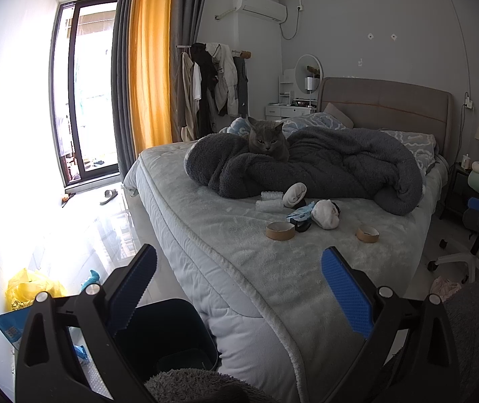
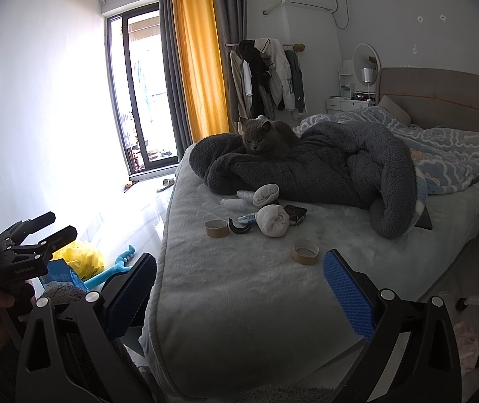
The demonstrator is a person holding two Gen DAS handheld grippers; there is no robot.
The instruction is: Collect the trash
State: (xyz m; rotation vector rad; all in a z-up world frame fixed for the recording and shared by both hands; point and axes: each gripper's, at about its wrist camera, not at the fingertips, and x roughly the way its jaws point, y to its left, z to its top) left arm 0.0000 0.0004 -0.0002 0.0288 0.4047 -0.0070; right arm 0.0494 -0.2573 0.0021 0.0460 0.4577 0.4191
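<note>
Approach stage, I judge: my left gripper (image 1: pixel 237 280) and right gripper (image 2: pixel 239 283) gape empty; next, reach the nearer tape core (image 2: pixel 305 251) (cat watching).

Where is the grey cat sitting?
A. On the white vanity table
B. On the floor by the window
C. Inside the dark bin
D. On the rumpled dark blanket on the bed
D: the cat crouches on top of the dark blanket heaped on the bed, facing the cameras.

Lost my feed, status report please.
Left gripper and right gripper open, empty. Cardboard tape rolls untouched on bed. Grey cat behind, path clear.
</note>
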